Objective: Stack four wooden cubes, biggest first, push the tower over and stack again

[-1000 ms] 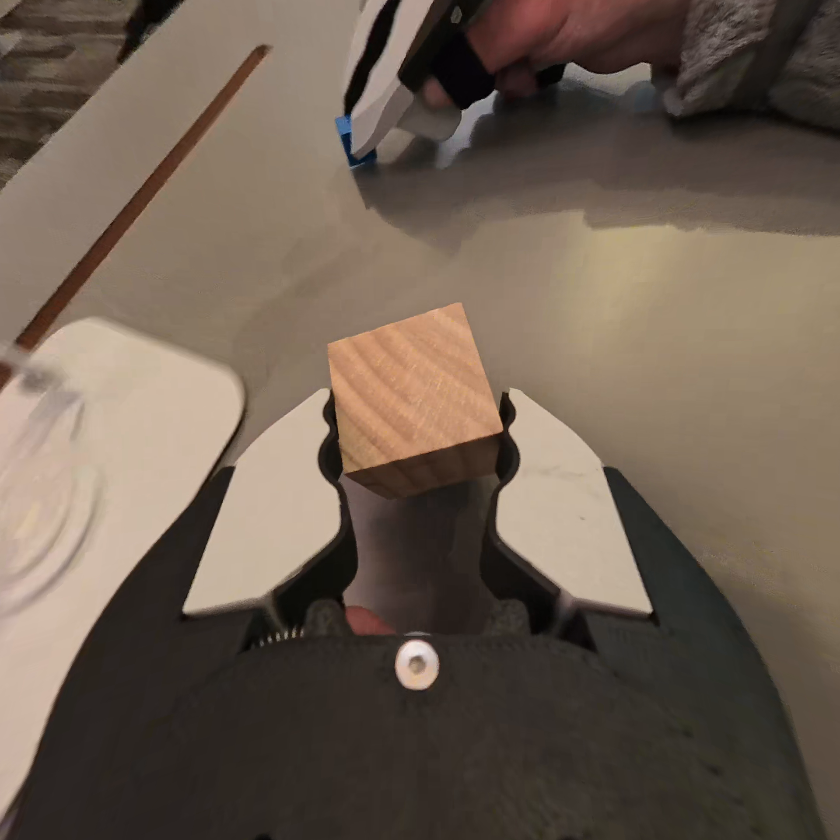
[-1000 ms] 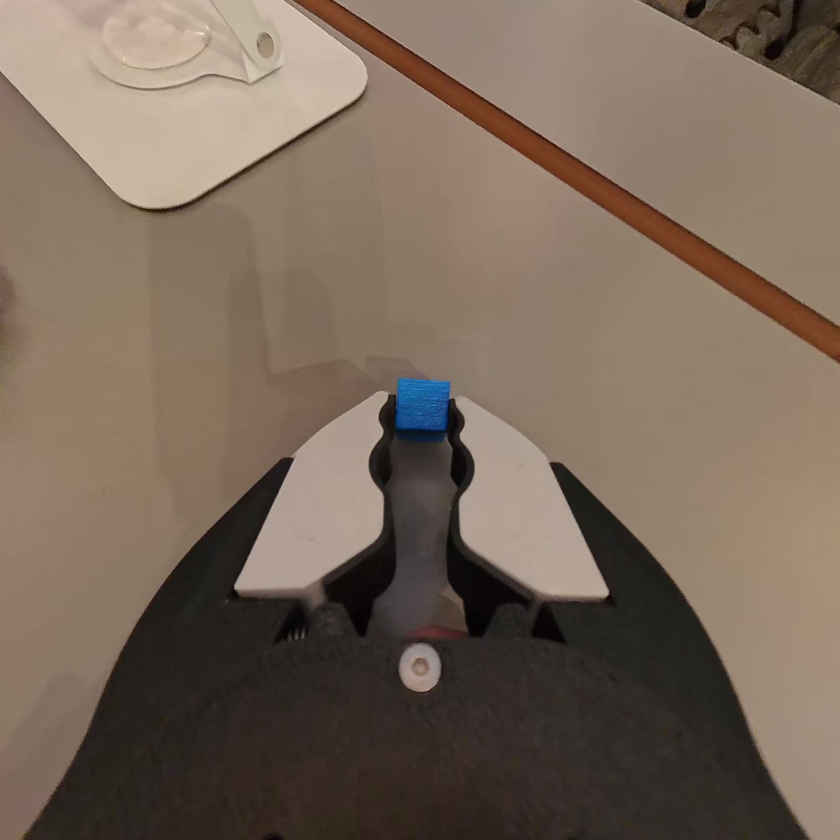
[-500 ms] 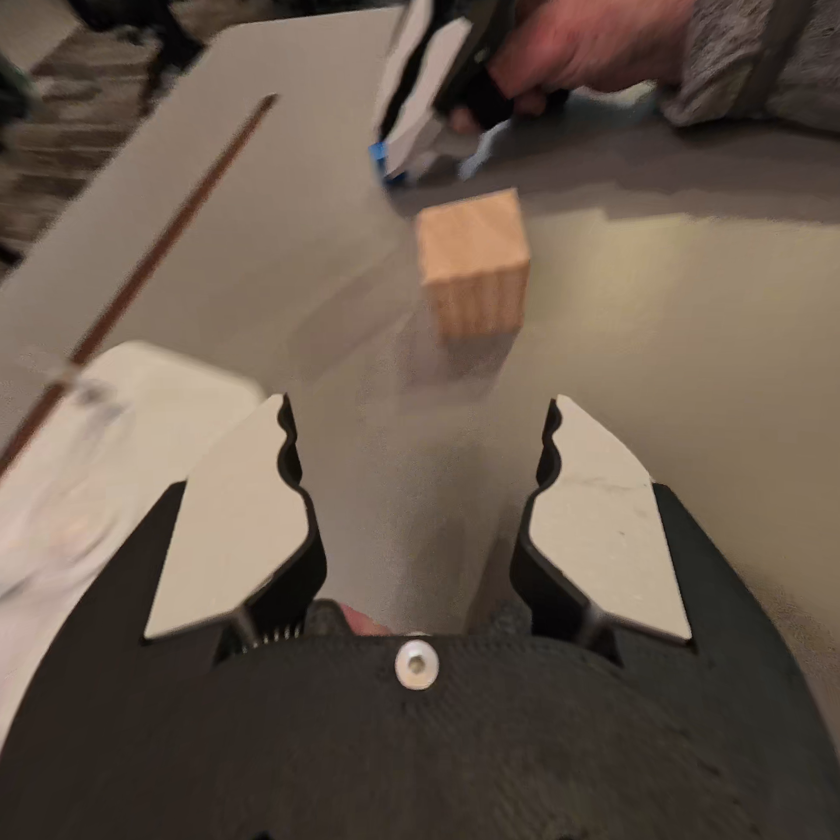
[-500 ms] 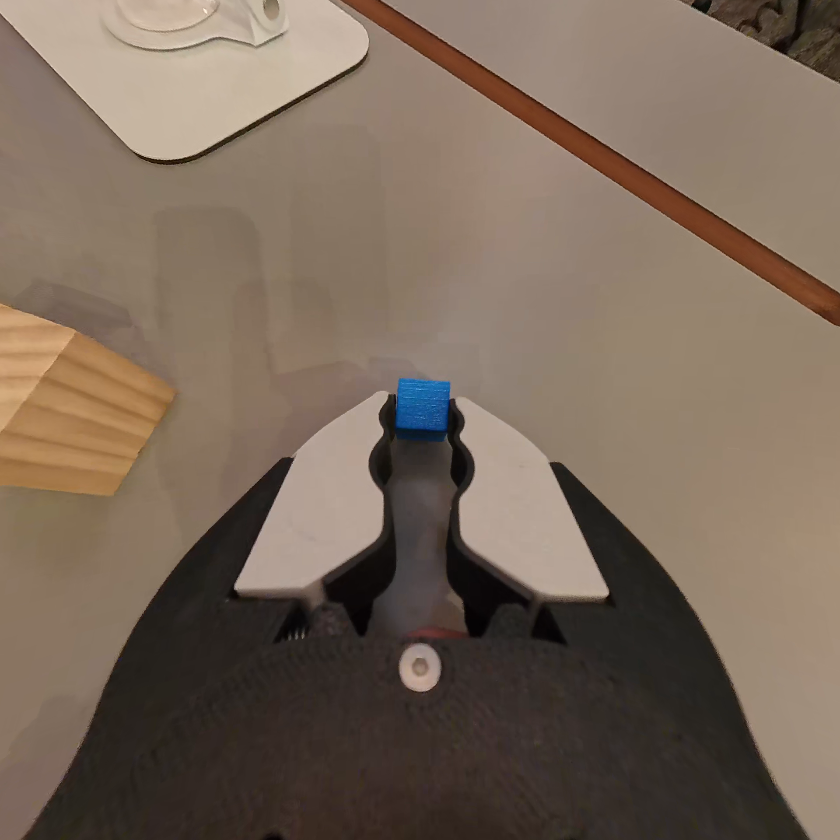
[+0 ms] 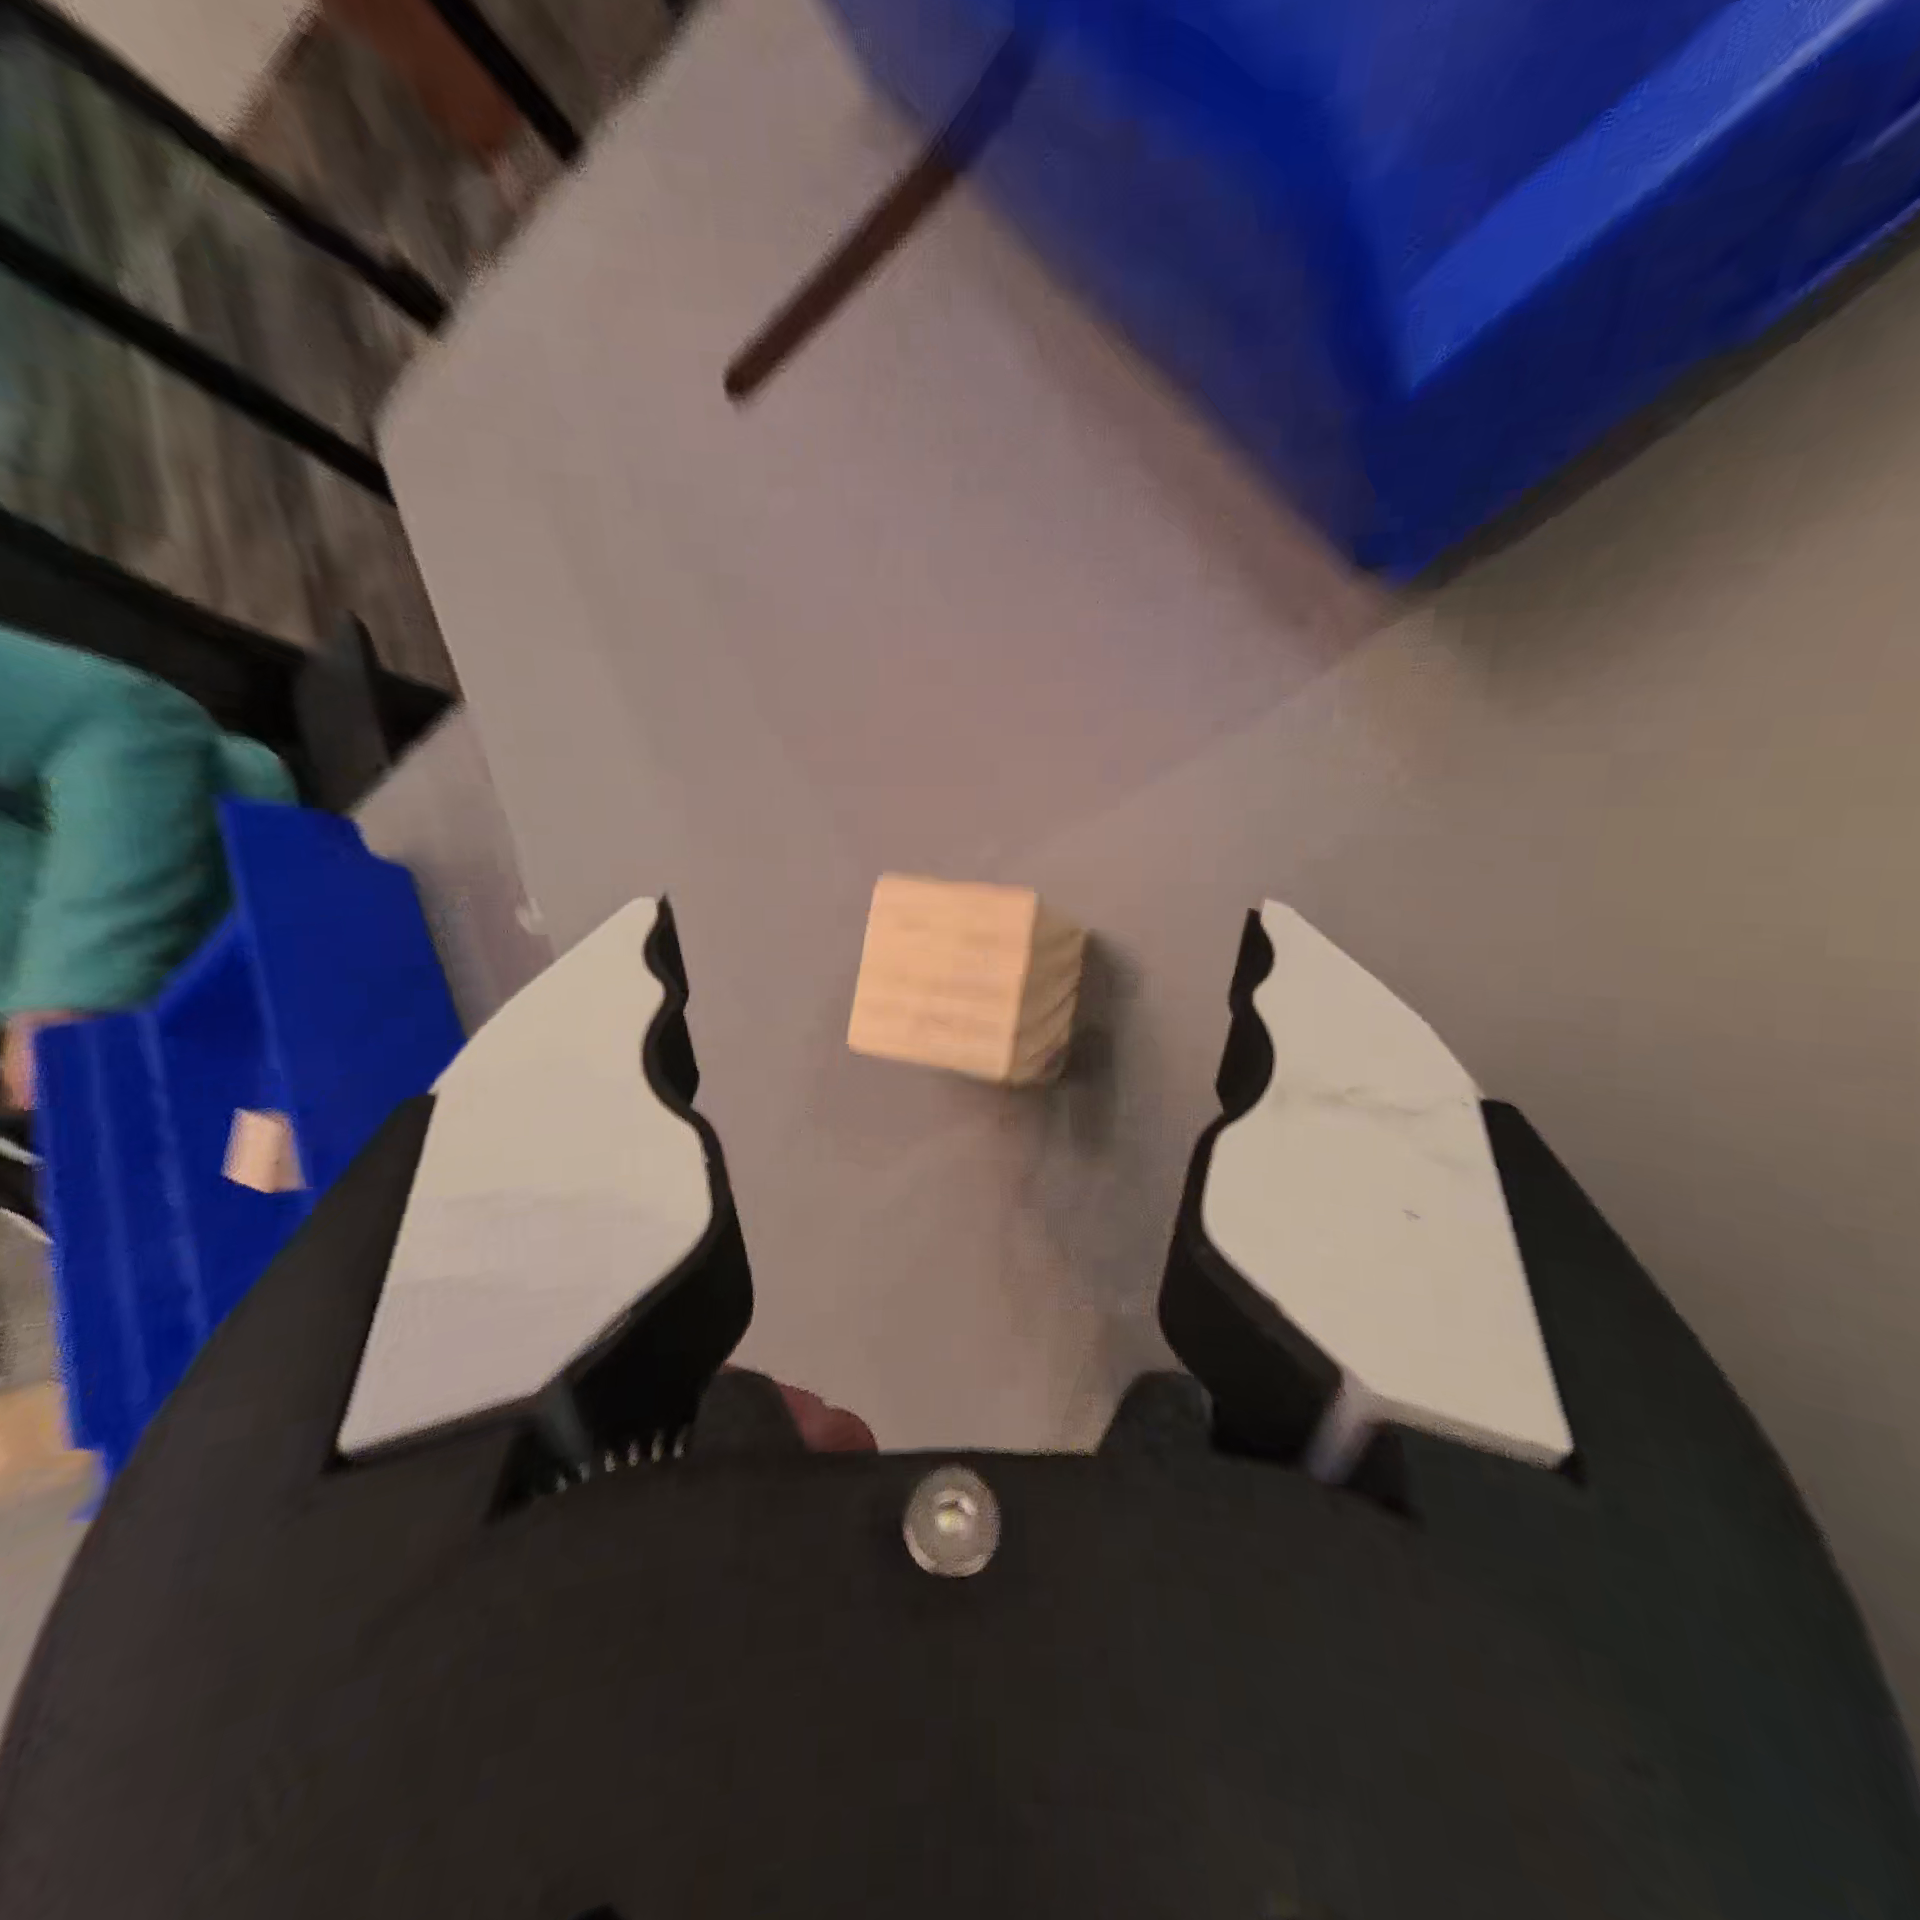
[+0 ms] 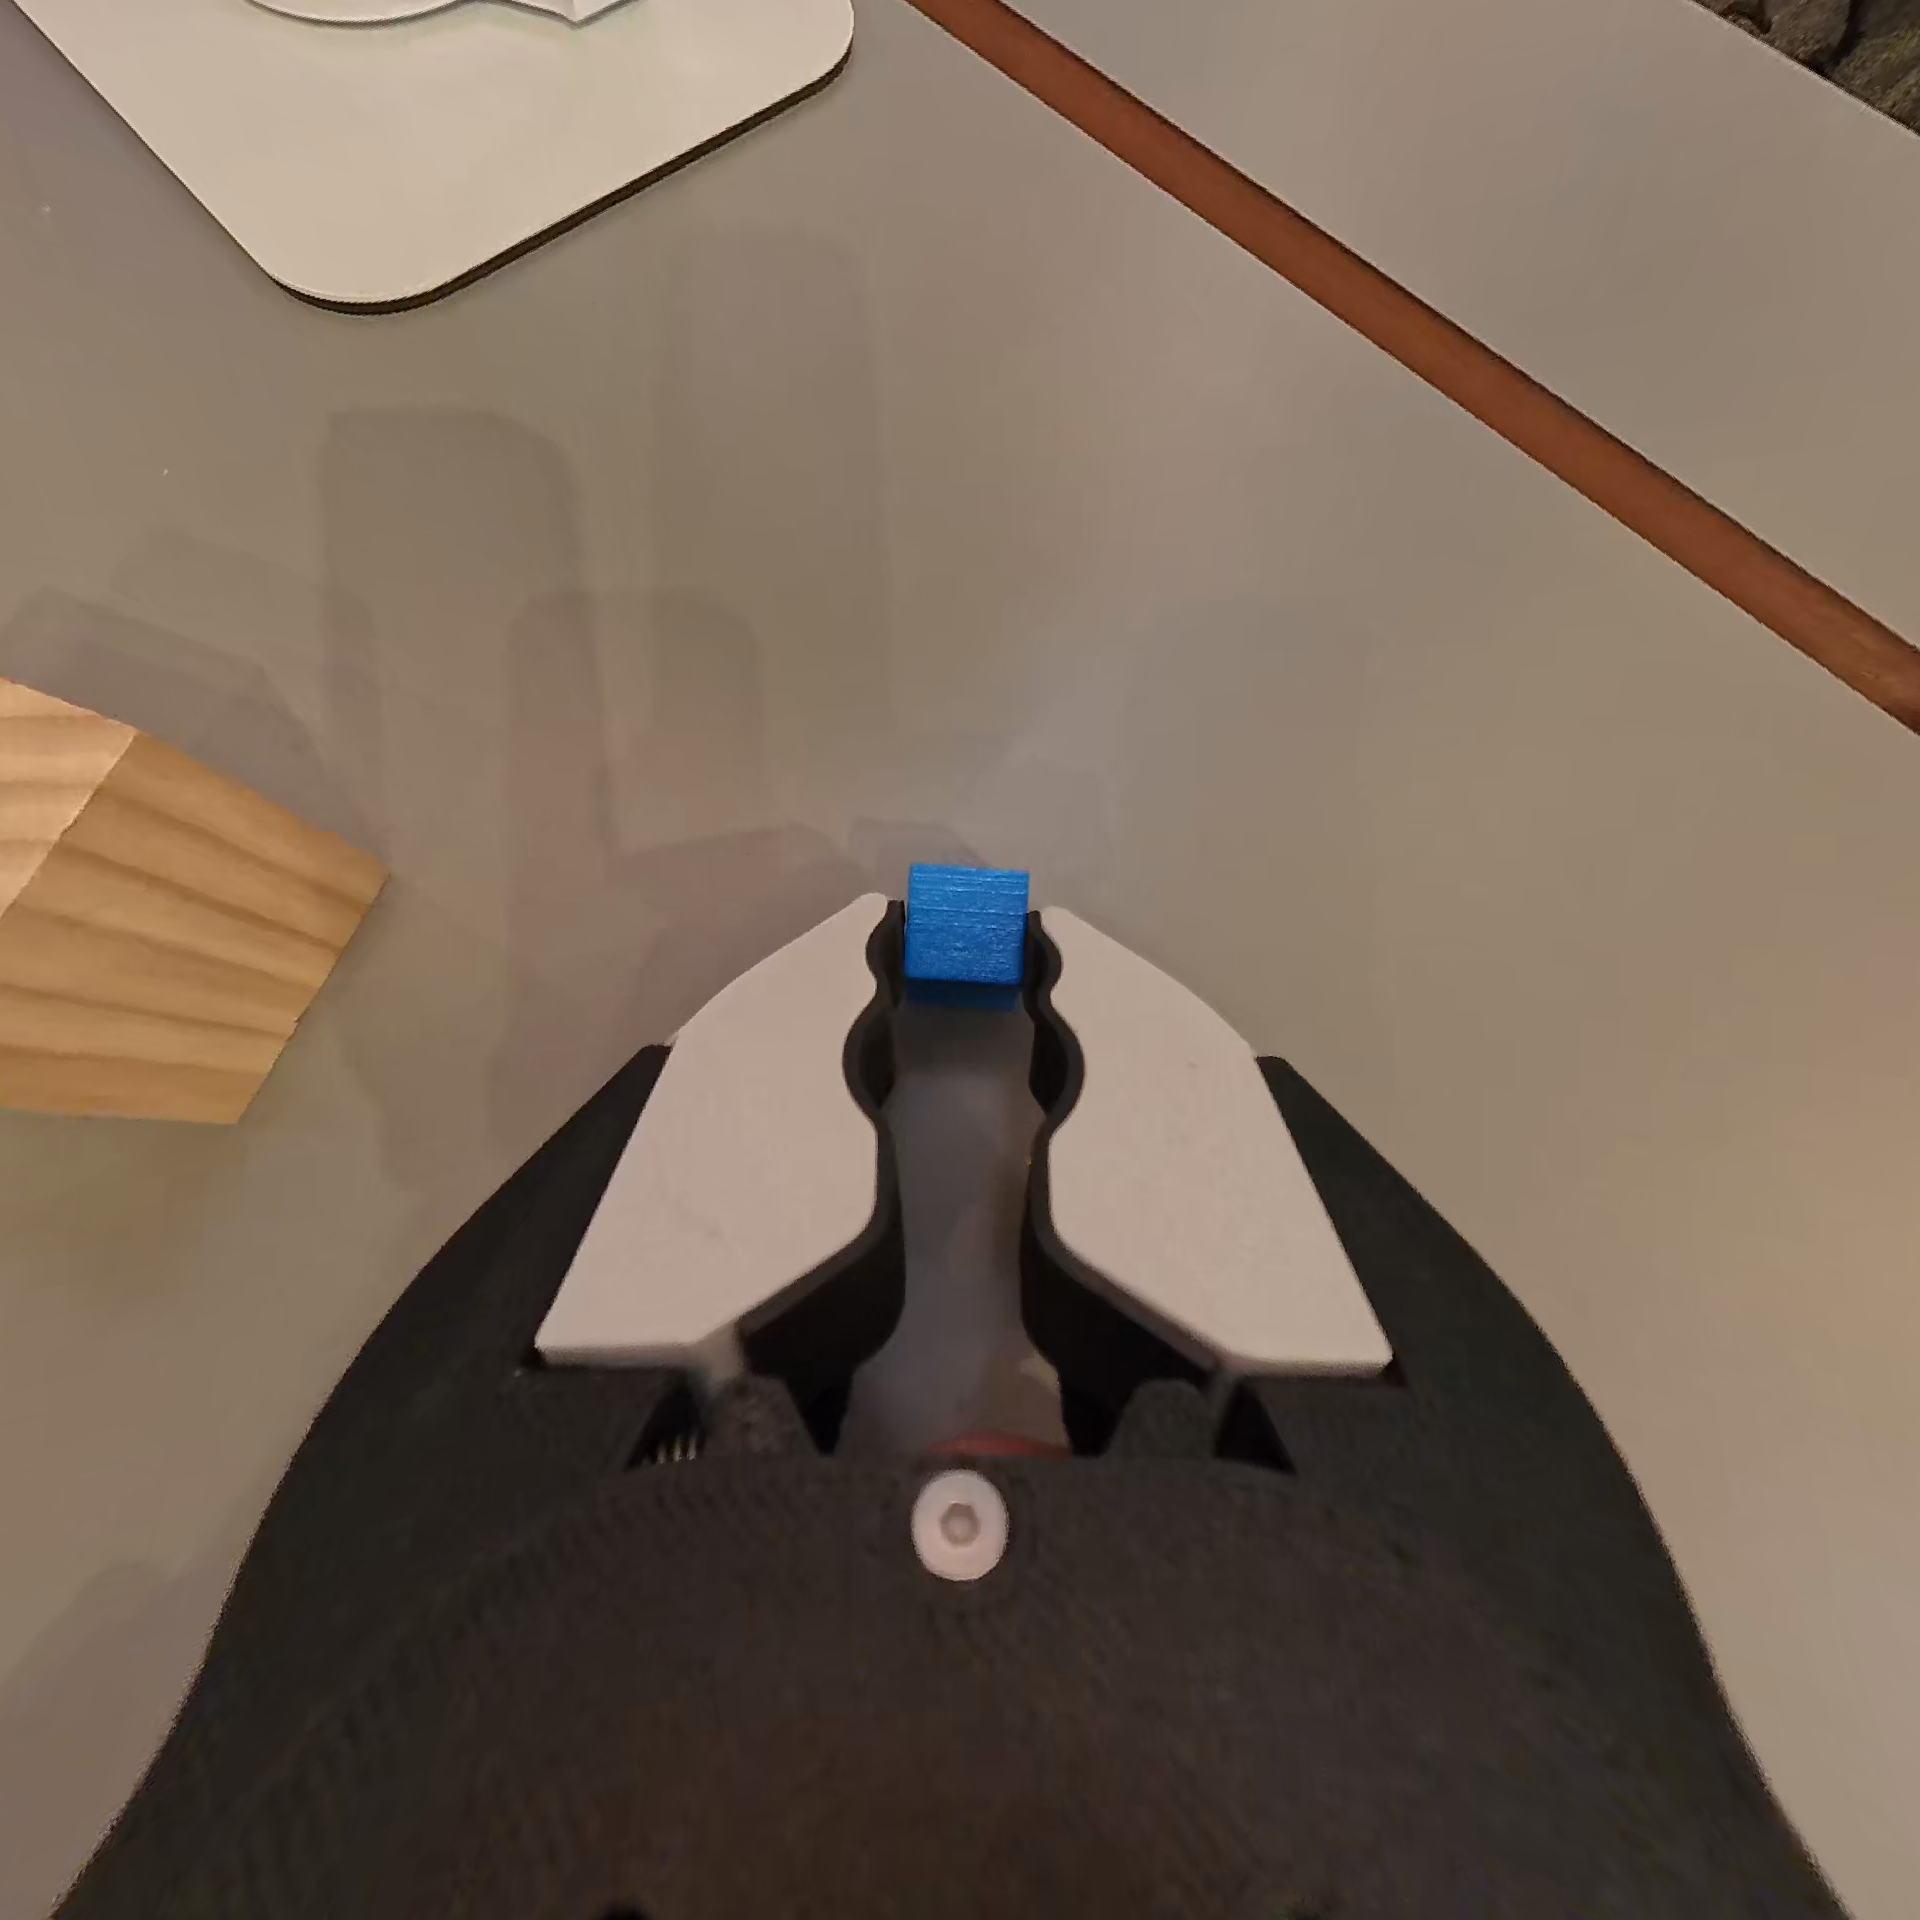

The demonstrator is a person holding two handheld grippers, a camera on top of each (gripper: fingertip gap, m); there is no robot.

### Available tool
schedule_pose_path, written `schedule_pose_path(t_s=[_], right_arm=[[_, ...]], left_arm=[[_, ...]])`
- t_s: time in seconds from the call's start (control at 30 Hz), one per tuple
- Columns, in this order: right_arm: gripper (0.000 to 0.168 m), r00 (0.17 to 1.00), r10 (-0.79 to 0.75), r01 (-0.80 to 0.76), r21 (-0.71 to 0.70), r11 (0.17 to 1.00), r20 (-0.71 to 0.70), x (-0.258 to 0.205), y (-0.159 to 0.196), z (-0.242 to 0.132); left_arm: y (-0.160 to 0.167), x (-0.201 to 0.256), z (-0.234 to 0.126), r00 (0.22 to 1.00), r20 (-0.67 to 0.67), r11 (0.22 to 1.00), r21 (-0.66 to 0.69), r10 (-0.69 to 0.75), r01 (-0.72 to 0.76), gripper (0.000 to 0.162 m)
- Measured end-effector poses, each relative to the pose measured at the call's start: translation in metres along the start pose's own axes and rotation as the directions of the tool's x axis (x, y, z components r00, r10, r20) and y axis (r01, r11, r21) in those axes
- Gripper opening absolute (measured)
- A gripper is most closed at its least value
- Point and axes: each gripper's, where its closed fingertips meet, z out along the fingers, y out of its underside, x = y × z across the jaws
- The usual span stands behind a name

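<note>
Stacking barely begun: left claw spread wide, small cube ahead between its tips on worktop. Right claw clenched on blue cube; big cube to its left, nothing stacked.

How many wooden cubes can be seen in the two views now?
2 for certain: a big cube on the table left of the right gripper, and a smaller cube ahead of the open left gripper. Others may be hidden.
</note>
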Motion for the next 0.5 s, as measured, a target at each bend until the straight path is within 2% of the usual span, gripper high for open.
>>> schedule_pose_path(t_s=[0.07, 0.17, 0.2, 0.23, 0.27, 0.37, 0.5], right_arm=[[0.022, 1.000, 0.002, -0.002, -0.001, 1.000, 0.001, 0.000, 0.000, 0.000], [0.022, 1.000, 0.006, -0.006, -0.001, 1.000, 0.006, 0.000, 0.000, 0.000], [0.022, 1.000, 0.007, -0.007, -0.001, 1.000, 0.010, 0.000, 0.000, 0.000], [0.022, 1.000, 0.009, -0.009, -0.001, 1.000, 0.013, 0.000, 0.000, 0.001], [0.022, 1.000, 0.012, -0.012, -0.001, 1.000, 0.014, 0.000, 0.000, 0.001], [0.022, 1.000, 0.012, -0.012, -0.001, 1.000, 0.016, 0.000, 0.000, 0.001], [0.022, 1.000, 0.012, -0.011, -0.001, 1.000, 0.020, 0.000, 0.000, 0.001]], left_arm=[[0.026, -0.009, 0.017, 0.998, -0.054, 0.999, -0.037, -0.033, 0.031, 0.102], [0.040, -0.010, 0.033, 0.987, -0.146, 0.997, -0.048, -0.070, 0.064, 0.096], [0.042, -0.007, 0.037, 0.980, -0.181, 0.996, -0.046, -0.086, 0.079, 0.088], [0.043, -0.002, 0.040, 0.969, -0.229, 0.995, -0.040, -0.096, 0.089, 0.072], [0.041, 0.007, 0.040, 0.953, -0.287, 0.995, -0.025, -0.096, 0.093, 0.048], [0.032, 0.015, 0.035, 0.947, -0.306, 0.992, 0.035, -0.101, 0.117, 0.047], [-0.019, 0.065, -0.011, 0.925, -0.380, 0.969, 0.230, 0.005, 0.089, 0.046]])
